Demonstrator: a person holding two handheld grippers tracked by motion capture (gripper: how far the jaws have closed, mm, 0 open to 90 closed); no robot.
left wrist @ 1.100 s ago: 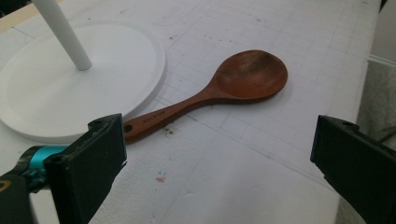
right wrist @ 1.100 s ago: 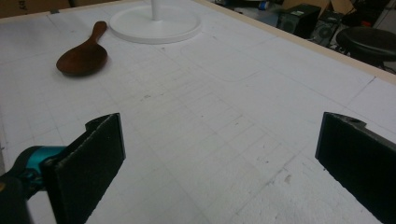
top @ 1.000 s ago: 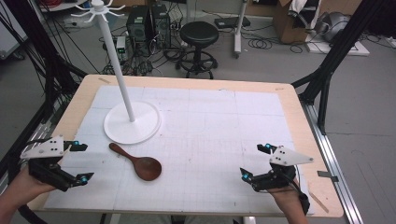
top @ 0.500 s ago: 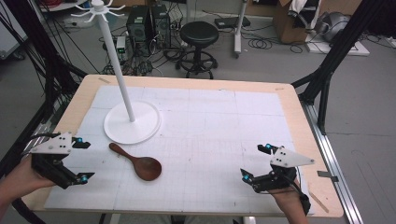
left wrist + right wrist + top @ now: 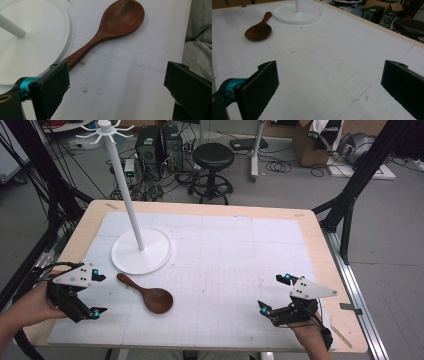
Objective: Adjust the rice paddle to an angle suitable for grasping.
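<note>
A dark wooden spoon point(image 5: 148, 294) lies flat on the white mat, bowl up, its handle pointing toward a white stand's round base point(image 5: 142, 252). The spoon point(image 5: 110, 30) shows close up in the left gripper view and the spoon point(image 5: 259, 29) far off in the right gripper view. My left gripper point(image 5: 98, 293) hovers open at the mat's left edge, just left of the spoon's handle, nothing between its jaws. At the front right my right gripper point(image 5: 274, 293) is open and holds nothing.
The white stand has a tall pole point(image 5: 125, 195) topped with hooks point(image 5: 104, 128). The mat point(image 5: 230, 260) covers a wooden table point(image 5: 320, 245). Beyond the table stand a black stool point(image 5: 213, 157), computer cases and cables on the floor.
My left gripper has moved right and slightly up the mat toward the spoon's handle. The right gripper and the spoon have stayed put.
</note>
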